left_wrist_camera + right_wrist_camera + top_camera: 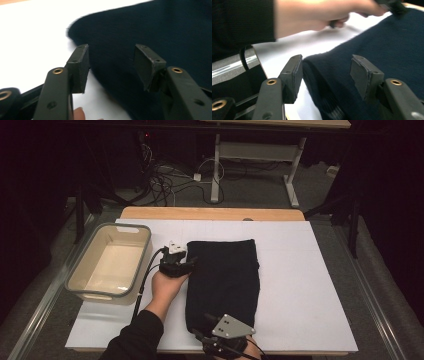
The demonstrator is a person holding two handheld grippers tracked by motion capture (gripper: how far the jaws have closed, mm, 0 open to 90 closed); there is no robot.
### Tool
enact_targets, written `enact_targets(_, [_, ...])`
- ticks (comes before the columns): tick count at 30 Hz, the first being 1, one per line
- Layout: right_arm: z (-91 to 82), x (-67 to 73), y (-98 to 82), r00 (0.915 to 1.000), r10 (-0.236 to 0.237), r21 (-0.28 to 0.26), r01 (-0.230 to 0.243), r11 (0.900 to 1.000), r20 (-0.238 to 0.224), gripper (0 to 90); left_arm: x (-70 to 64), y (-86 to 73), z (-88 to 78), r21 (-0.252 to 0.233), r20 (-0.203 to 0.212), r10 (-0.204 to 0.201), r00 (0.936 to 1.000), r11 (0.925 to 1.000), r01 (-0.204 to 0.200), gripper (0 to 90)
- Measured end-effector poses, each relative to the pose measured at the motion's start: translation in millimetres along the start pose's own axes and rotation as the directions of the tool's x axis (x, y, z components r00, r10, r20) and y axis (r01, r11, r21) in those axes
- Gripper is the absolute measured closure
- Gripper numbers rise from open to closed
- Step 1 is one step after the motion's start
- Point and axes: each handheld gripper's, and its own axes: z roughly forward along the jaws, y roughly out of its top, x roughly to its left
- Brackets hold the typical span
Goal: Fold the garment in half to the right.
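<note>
A dark folded cloth (223, 282) lies flat on the white table cover (300, 285), its long side running away from the person. The left gripper (186, 263) sits at the cloth's far left corner, held from behind by the left hand (166, 287), with the forearm in a black sleeve (135, 337) reaching in from the near edge and angled forward. In the left gripper view its jaws stand apart, released, with nothing pinched; the cloth's edge lies just beyond and under the right jaw. The right gripper (202, 336) rests at the cloth's near left corner, low over the table's near edge. In the right gripper view its jaws are likewise parted, with the cloth's folded edge lying between them, not pressed by either pad. A pale plastic bin (82, 285) stands well to the left of the left gripper
</note>
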Motion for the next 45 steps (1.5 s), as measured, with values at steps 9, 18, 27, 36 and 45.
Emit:
enact_targets(9, [-39.0,-30.4,-26.6,0.9964,0.046,0.010,-0.047,0.999,0.071,45.3,-37.1,-42.0,-38.6,-0.023,0.113,0.087,0.9897,0.9961,-0.085,44.7])
enact_targets(18, [-66.0,-48.6,-44.6,0.9903,0.045,0.041,-0.051,0.998,0.132,45.7,-63.6,-78.6,-77.1,-0.054,0.138,0.125,0.9825,0.9915,-0.118,84.0])
enact_targets(27, [-76.2,-60.2,-59.2,0.9837,0.079,0.035,-0.085,0.996,0.162,46.7,-91.0,-109.8,-93.2,0.051,0.112,0.255,0.9604,0.9637,-0.262,80.5])
enact_targets(36, [-75.0,-67.0,-69.8,0.9814,0.098,0.062,-0.109,0.992,0.165,48.7,-75.5,-115.8,-101.9,0.009,0.177,0.107,0.9783,0.9938,-0.111,66.1])
enact_targets(45, [-59.5,-66.4,-65.2,0.9857,0.079,0.119,-0.097,0.988,0.149,42.3,-70.7,-125.4,-113.6,-0.015,0.276,0.046,0.9602,0.9990,-0.043,34.7])
